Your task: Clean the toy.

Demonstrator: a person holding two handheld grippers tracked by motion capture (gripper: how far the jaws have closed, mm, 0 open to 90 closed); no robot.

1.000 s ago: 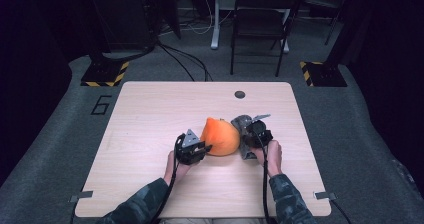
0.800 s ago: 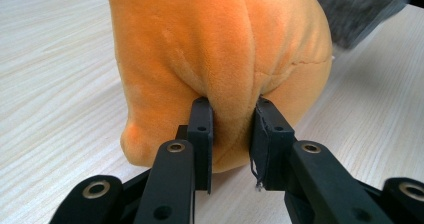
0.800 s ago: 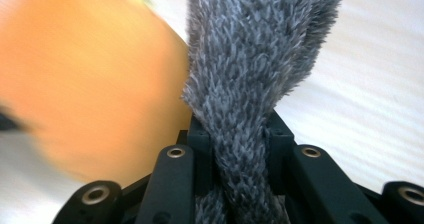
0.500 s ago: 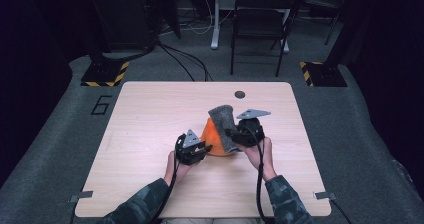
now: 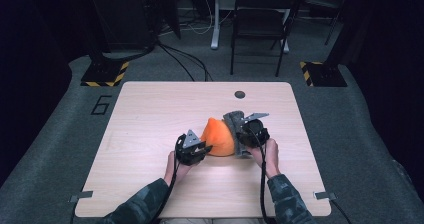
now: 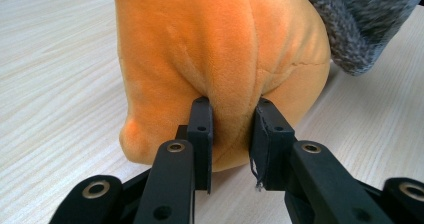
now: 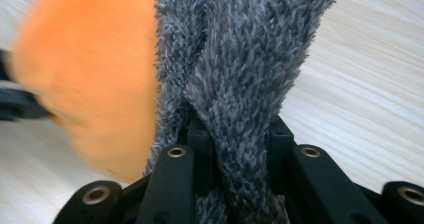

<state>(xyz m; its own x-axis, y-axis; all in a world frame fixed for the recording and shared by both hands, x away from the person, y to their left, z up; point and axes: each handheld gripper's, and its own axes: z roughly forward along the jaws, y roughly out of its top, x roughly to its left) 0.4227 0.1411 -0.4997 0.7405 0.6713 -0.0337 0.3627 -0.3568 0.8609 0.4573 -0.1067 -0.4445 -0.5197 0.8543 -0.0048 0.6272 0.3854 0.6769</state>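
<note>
near the front-middle of the pale wood-grain table [image 5: 150, 119], w/ both forearms in camo sleeves coming up from the bottom edge of the high view. left hand [image 5: 175, 166] low on the table, wrist about level, left gripper [image 5: 199, 149] aimed right-and-forward at a soft orange plush pouch w/ a pointed top [image 5: 218, 136]. right hand [image 5: 267, 154] angled inward, right gripper [image 5: 239, 134] w/ its grey three-cornered plate tipped up, hard against the pouch's right side.

left gripper view: jaws nearly together, pinching a fold of the orange plush [image 6: 220, 54] near its lower edge; fabric dented and creased around both pads. pouch bottom resting on the table.

right gripper view: jaws closed tight on a fuzzy dark grey knit piece [image 7: 240, 74], gathered into a thick twisted bunch rising between them; orange plush [image 7: 90, 79] just beside it at left, touching, blurred.

high view: grey knit piece [image 5: 233, 120] standing up along the pouch's right flank. small dark round spot [image 5: 240, 94] on the table farther back, well apart from both hands.
</note>
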